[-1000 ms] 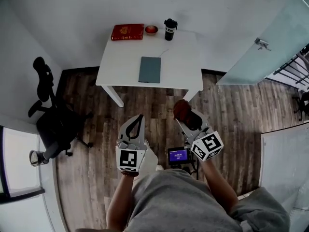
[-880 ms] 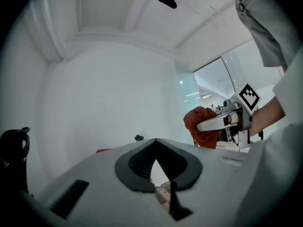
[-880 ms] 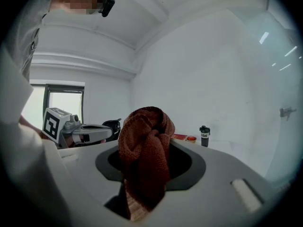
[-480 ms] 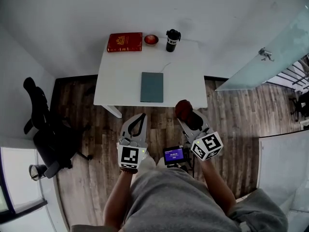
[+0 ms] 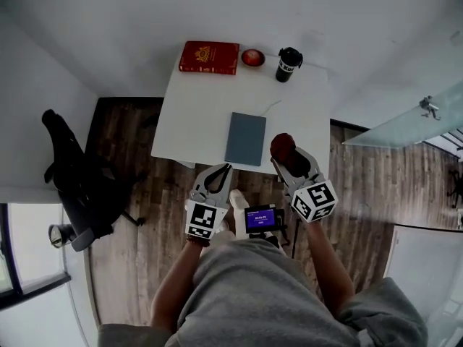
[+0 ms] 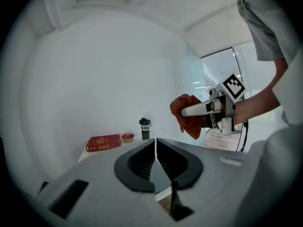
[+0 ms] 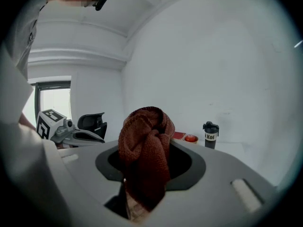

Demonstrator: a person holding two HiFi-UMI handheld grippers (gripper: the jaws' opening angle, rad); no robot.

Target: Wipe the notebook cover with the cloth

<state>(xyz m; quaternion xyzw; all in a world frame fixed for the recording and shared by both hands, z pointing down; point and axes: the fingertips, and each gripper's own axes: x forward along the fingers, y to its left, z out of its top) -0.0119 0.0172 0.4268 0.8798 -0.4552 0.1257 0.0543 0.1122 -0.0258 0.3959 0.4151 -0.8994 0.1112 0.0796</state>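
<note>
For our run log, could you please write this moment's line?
right claw: shut on rust-red knitted cloth | slate-blue rectangular notebook: on white table

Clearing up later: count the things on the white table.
4: a red hardcover book at the far left, a small red bowl beside it, a black lidded mug further right, a flat grey-blue notebook near the front edge. Smaller things may go unseen.

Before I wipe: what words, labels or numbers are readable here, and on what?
"Kol" or "Koi", last letter unclear: white label on the black lidded tumbler.
Too small to read: gold cover print on the red hardcover book.
Too blurred to read: text on the small purple-lit screen at the person's waist.
No print visible: the grey notebook cover.
</note>
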